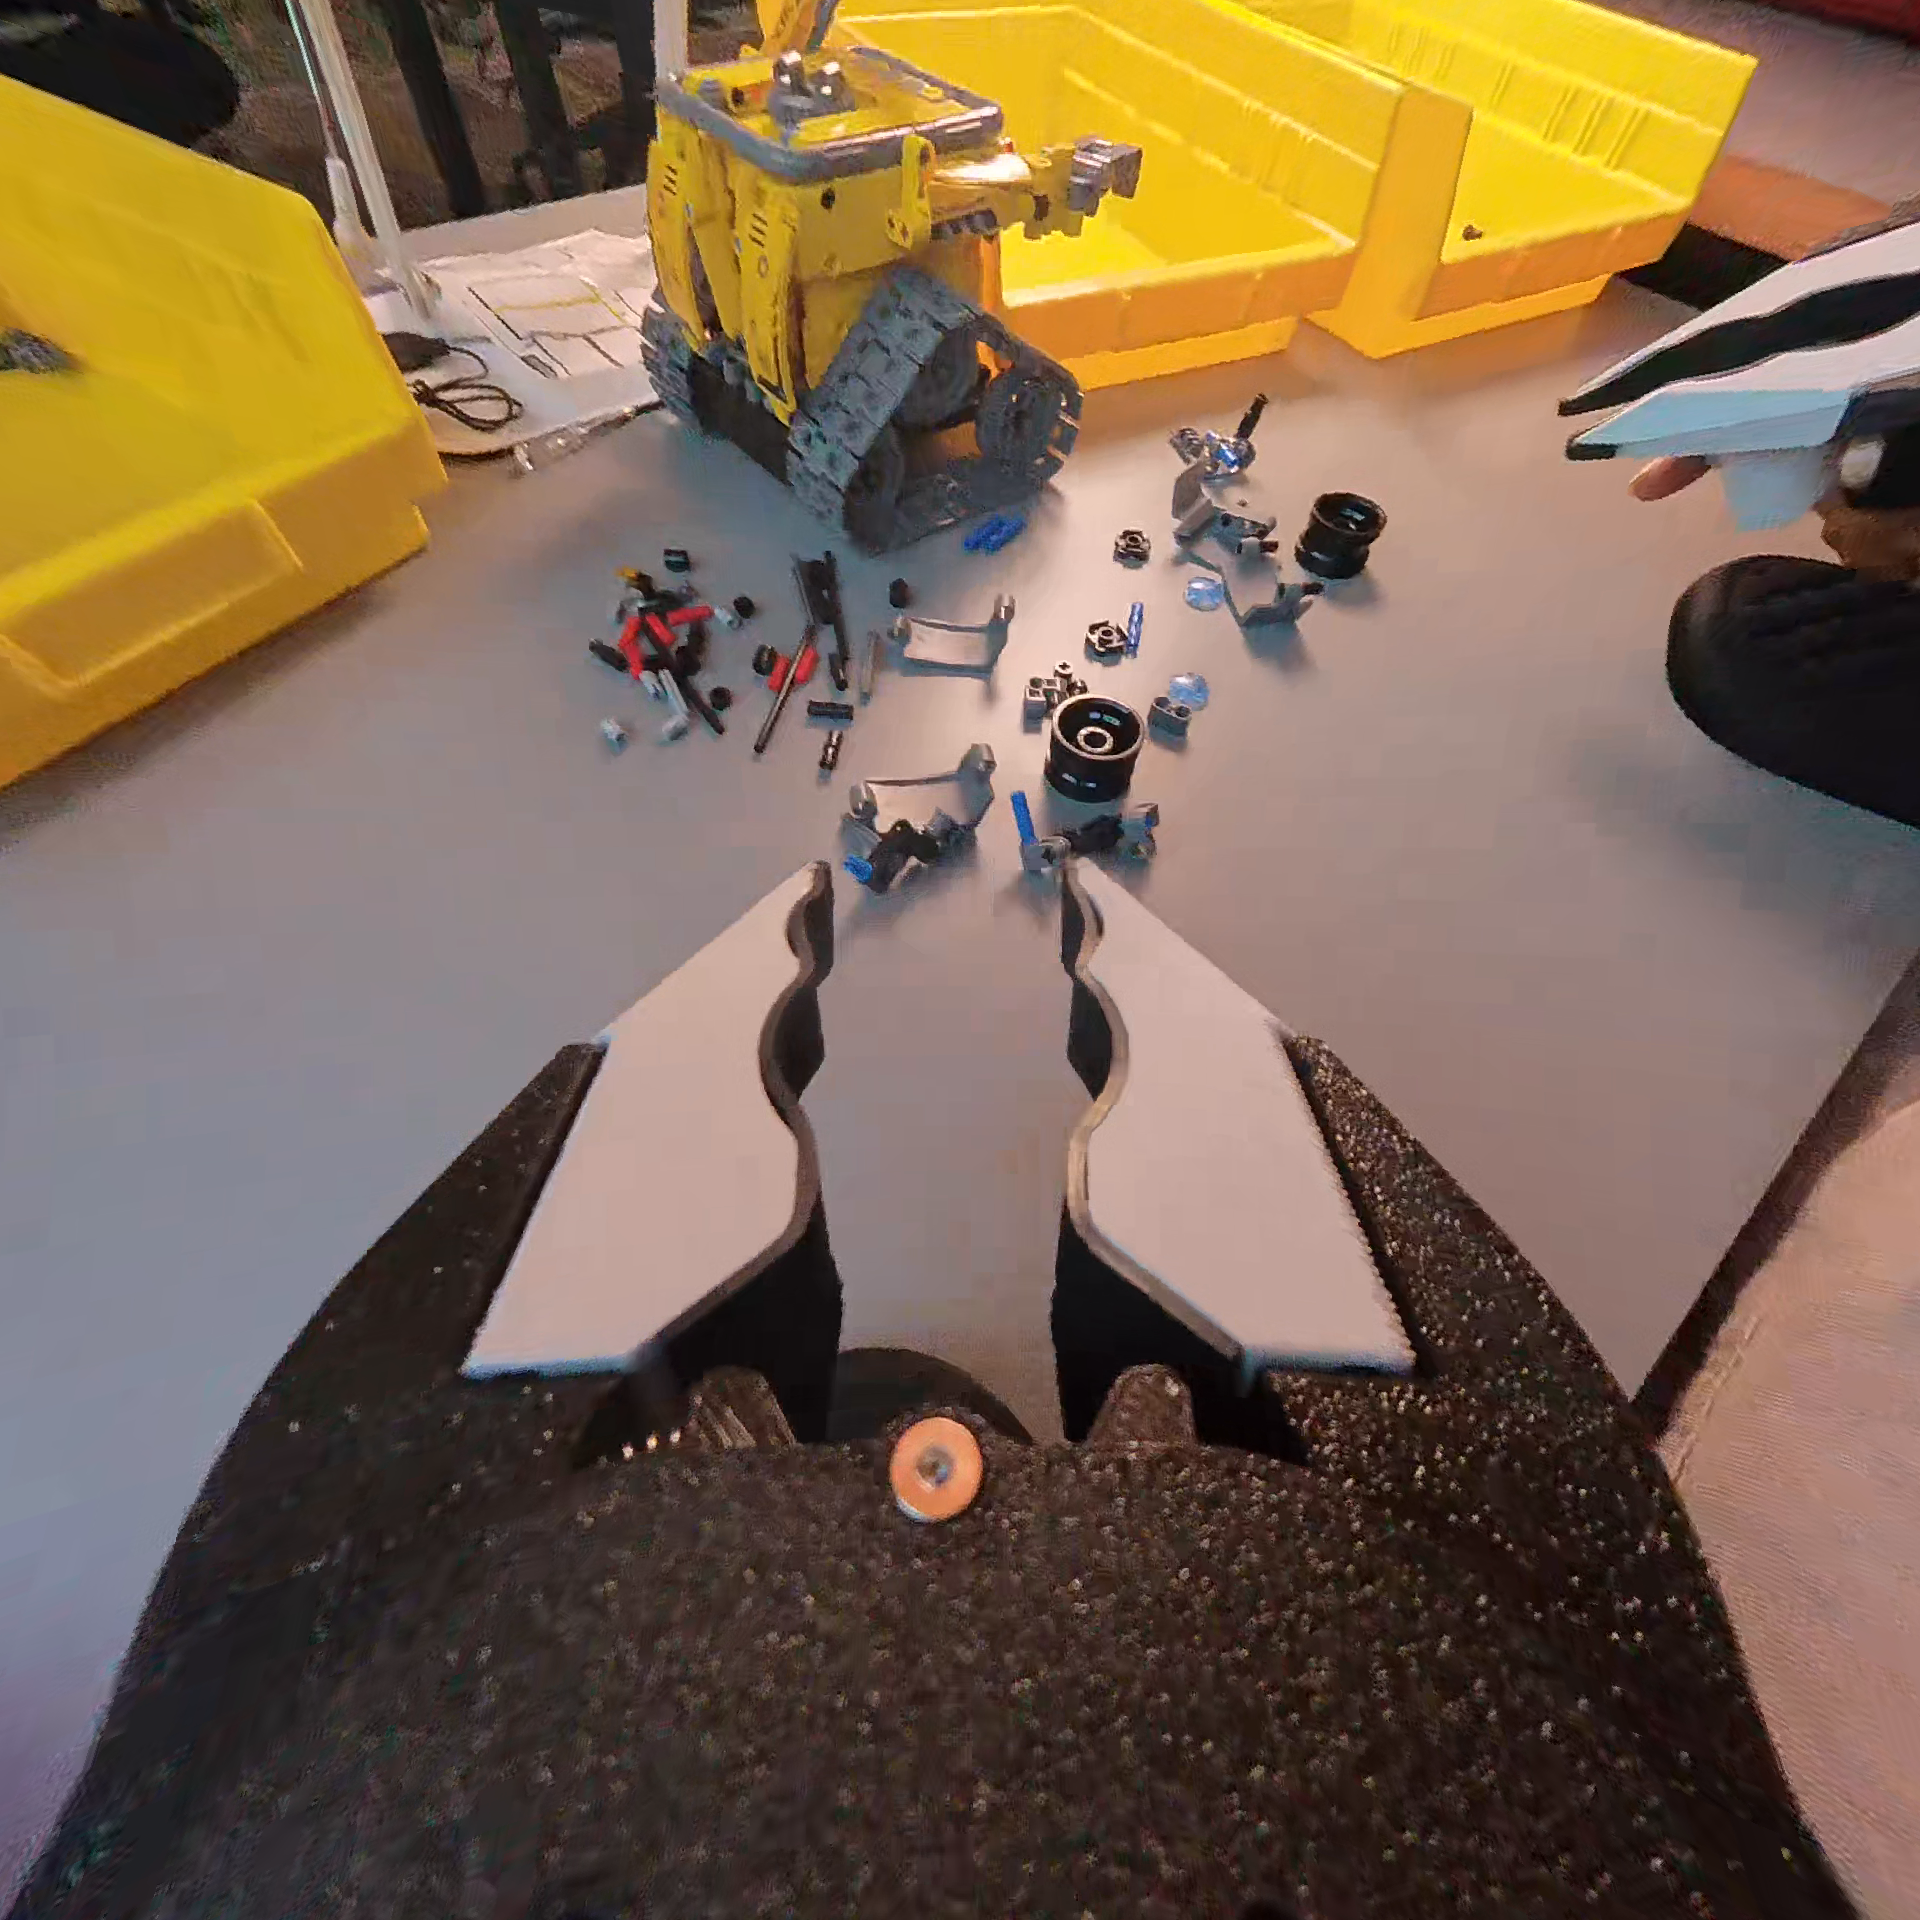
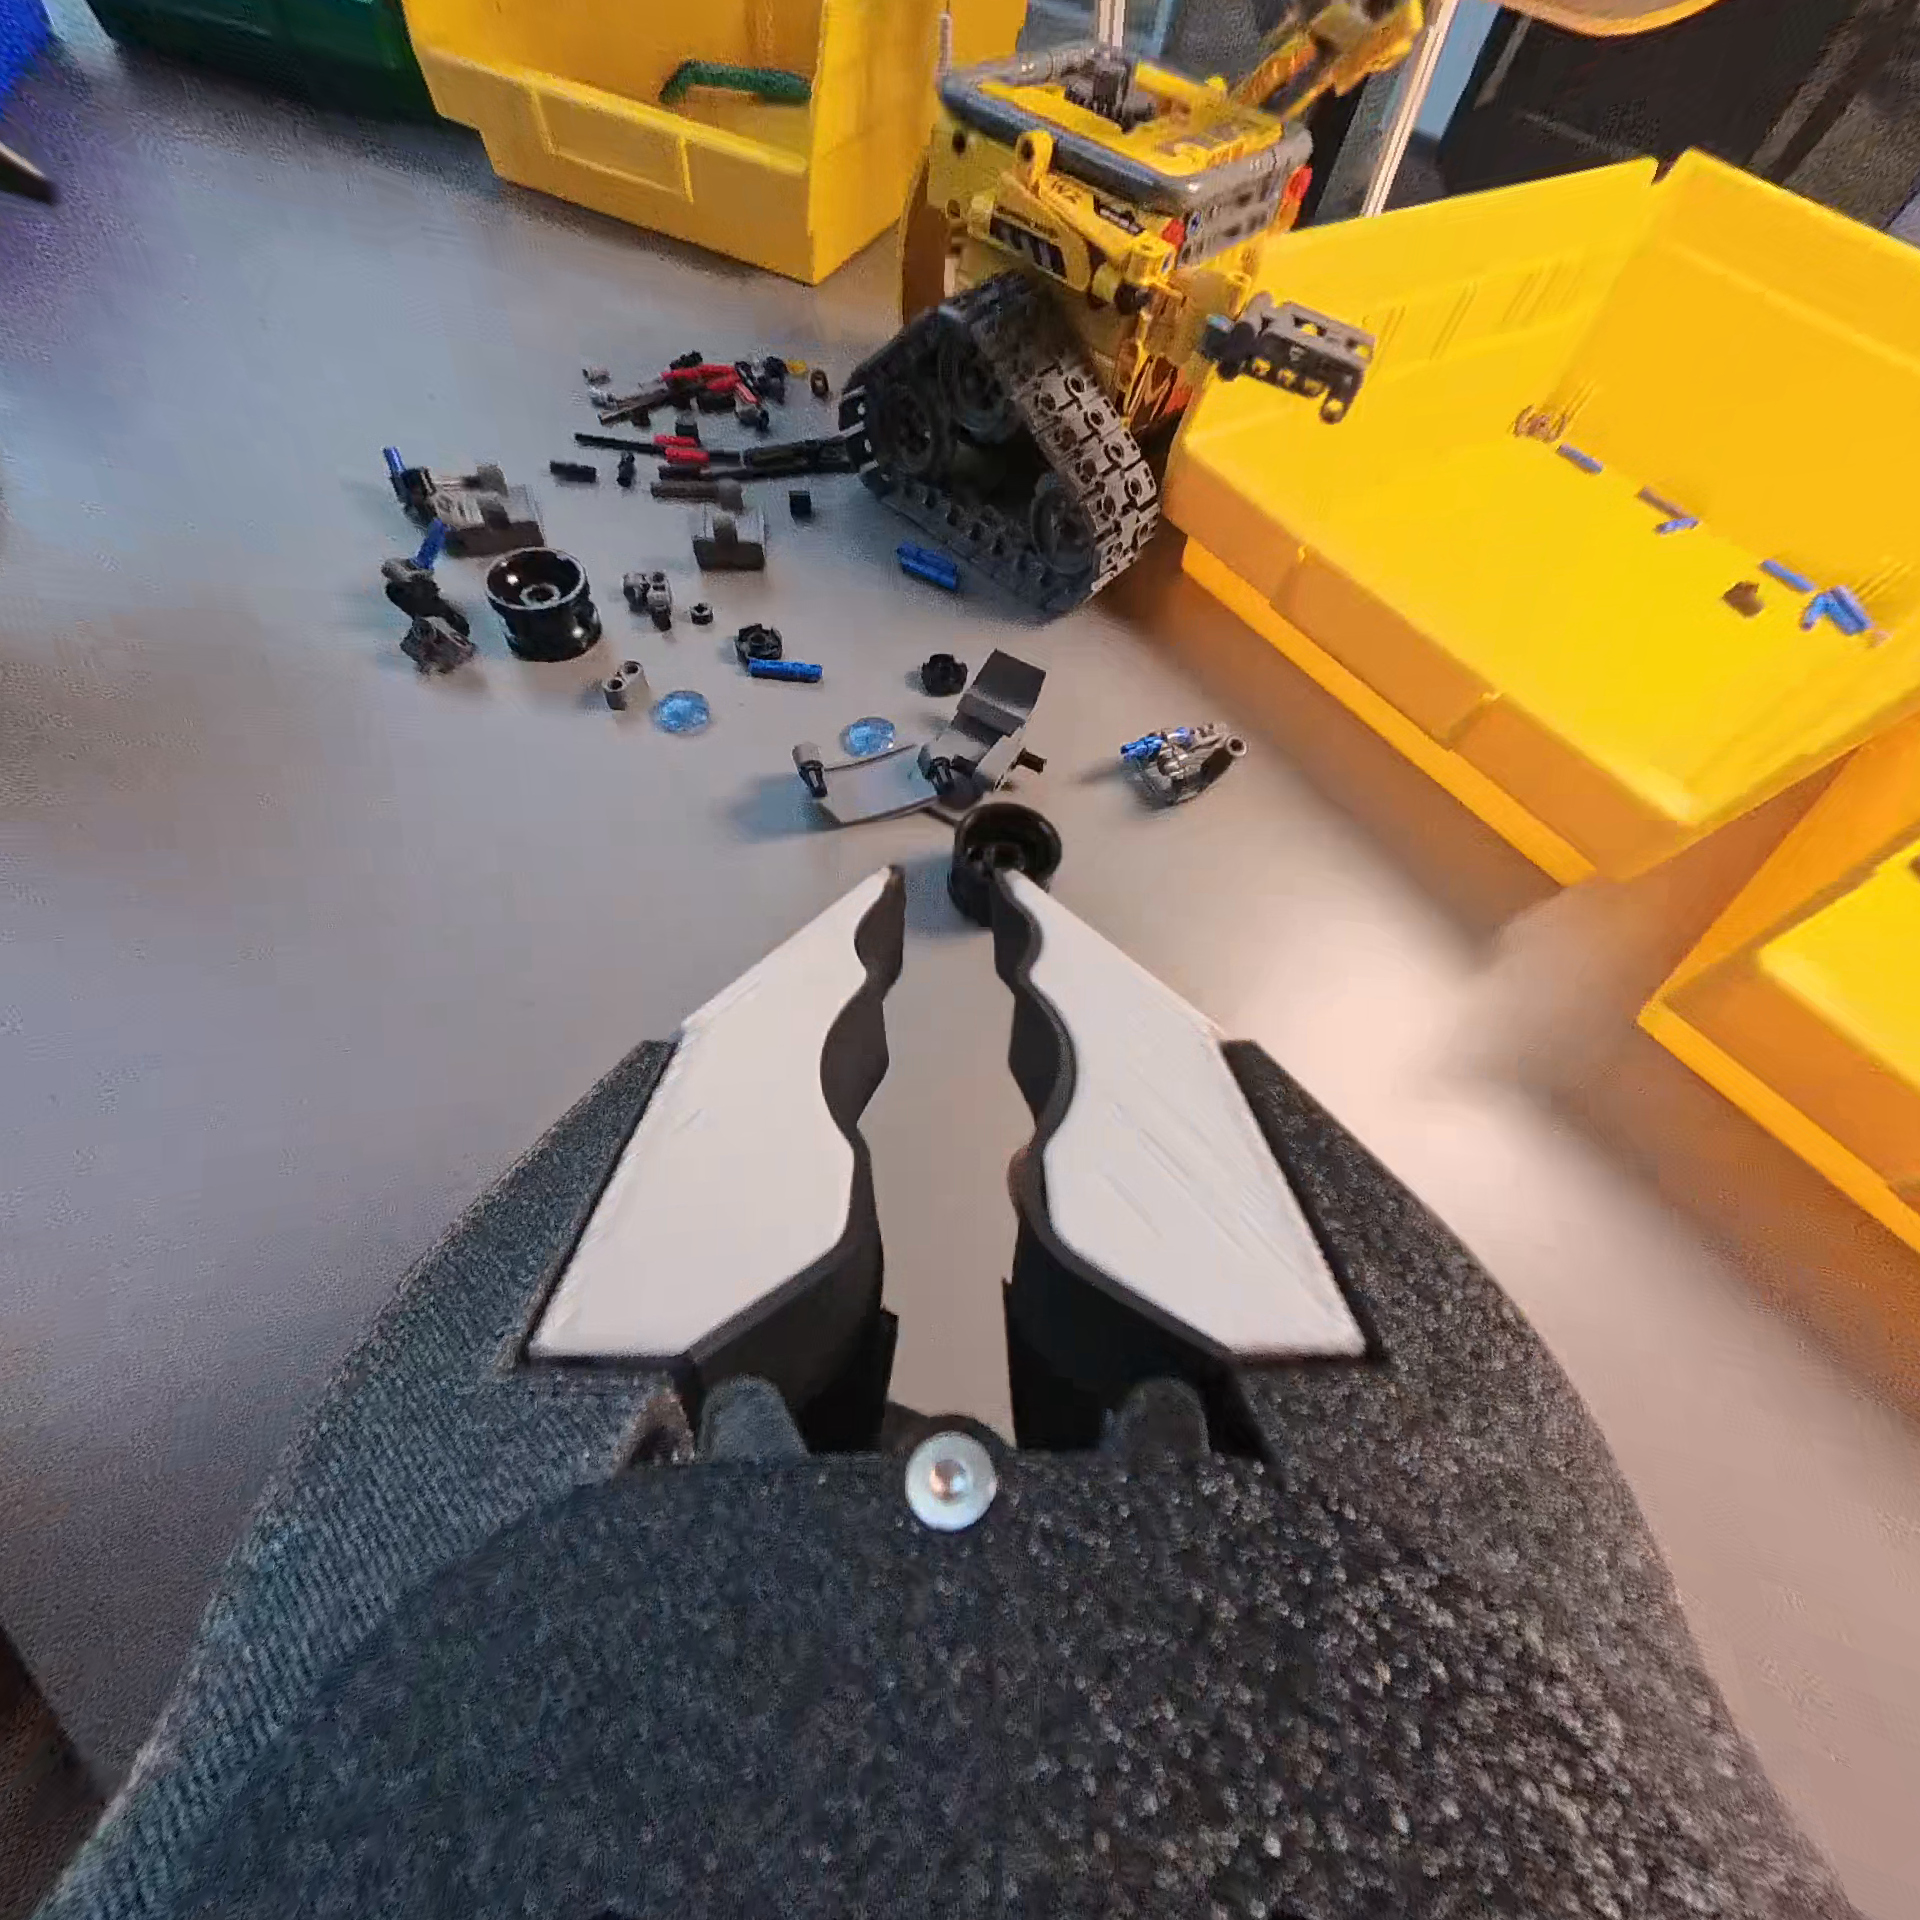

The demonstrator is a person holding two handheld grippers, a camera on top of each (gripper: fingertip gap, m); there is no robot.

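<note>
My left gripper [image 1: 945, 883] is open and empty, low over the grey table [image 1: 312, 987]. Just past its fingertips lie two small grey-and-black brick assemblies [image 1: 914, 821] [image 1: 1096, 836] and a black wheel [image 1: 1091, 748]. My right gripper [image 2: 945, 883] is narrowly open with nothing between its fingers. Its right fingertip [image 2: 1023, 914] is at a second black wheel [image 2: 1023, 831]; I cannot tell whether they touch. The right gripper also shows at the right edge of the left wrist view [image 1: 1574, 426], above the table. A yellow tracked brick robot [image 1: 831, 291] [image 2: 1049, 343] stands behind the loose parts.
Several small black, red, blue and grey parts [image 1: 665, 655] [image 2: 707, 416] are scattered on the table. Yellow bins stand at the left [image 1: 187, 416], behind and to the right [image 1: 1195, 208] [image 2: 1558, 540]. Papers and a cable [image 1: 520, 322] lie behind the parts. Spacing between my two grippers at the tips: around 30 cm. The black wheel [image 1: 1091, 748] is about 12 cm from my left fingertips and 20 cm from my right. My right wrist view [image 2: 508, 572] looks at it from another angle. The right tips stand about 20 cm off the yellow tracked brick robot [image 2: 1049, 343].
</note>
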